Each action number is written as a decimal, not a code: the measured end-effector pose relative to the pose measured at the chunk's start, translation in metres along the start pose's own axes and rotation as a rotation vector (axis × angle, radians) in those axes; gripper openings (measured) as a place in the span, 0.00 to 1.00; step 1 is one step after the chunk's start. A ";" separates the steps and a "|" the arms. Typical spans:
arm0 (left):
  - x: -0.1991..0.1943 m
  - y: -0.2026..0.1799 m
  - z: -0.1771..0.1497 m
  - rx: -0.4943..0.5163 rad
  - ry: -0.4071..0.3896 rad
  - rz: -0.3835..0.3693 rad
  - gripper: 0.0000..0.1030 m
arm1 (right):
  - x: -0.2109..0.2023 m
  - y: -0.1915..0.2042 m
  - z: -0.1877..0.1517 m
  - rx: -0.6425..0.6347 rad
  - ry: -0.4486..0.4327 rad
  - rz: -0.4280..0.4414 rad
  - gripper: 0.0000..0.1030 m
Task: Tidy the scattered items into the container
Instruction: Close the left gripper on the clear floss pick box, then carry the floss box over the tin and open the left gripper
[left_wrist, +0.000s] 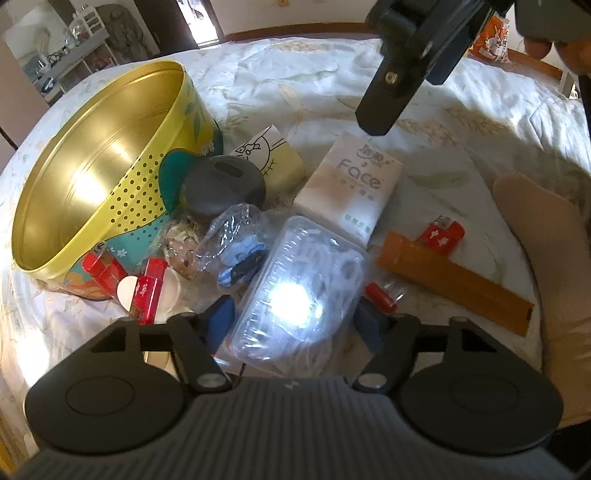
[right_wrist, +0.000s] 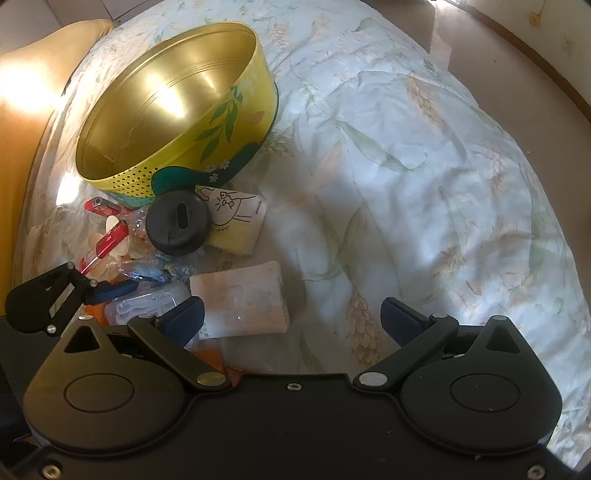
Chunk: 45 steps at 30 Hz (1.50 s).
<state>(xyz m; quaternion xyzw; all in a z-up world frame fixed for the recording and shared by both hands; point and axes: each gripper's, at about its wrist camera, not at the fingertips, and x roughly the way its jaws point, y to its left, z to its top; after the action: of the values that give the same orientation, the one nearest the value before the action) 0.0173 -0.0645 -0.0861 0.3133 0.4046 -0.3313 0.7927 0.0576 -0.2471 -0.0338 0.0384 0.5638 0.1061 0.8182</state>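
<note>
My left gripper (left_wrist: 295, 325) sits low over the clutter on the floral bedspread (left_wrist: 303, 81), angled down and forward, its blue-padded fingers (left_wrist: 221, 321) spread on either side of a clear plastic case (left_wrist: 295, 291). Glare hides whether the pads touch the case, so I call it spread around the case, not clamped.

My right gripper (right_wrist: 291, 317) hovers higher, tilted down at the bed, jaws wide apart with nothing between them; below the gap lies the tissue pack (right_wrist: 242, 304) and bare quilt. From the left wrist view its dark body (left_wrist: 410, 62) hangs in the upper right, well above the items.

The yellow tin (left_wrist: 107, 166) stands open at the left of the pile, its gold interior holding nothing I can see. Leaning by its wall is a dark round lid (left_wrist: 225, 188), with a yellow notepad (left_wrist: 273, 162) just behind it. Red lighters (left_wrist: 147, 288) lie at the tin's base beside a crinkled clear bag (left_wrist: 232, 240). To the right, another red lighter (left_wrist: 441, 234) touches the end of an orange ruler-like strip (left_wrist: 454, 280).
</note>
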 end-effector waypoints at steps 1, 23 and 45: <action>-0.002 -0.001 0.002 -0.007 0.003 -0.004 0.64 | 0.000 0.000 0.000 0.002 0.002 -0.001 0.99; -0.074 0.046 0.011 -0.386 -0.109 0.039 0.59 | 0.002 -0.001 -0.001 0.002 0.014 0.013 0.99; -0.054 0.183 0.058 -0.702 -0.112 0.155 0.59 | 0.008 -0.002 0.001 -0.004 0.034 0.031 0.99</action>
<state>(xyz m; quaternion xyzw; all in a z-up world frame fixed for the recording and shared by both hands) 0.1605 0.0131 0.0290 0.0333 0.4247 -0.1278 0.8956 0.0616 -0.2472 -0.0408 0.0437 0.5765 0.1205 0.8070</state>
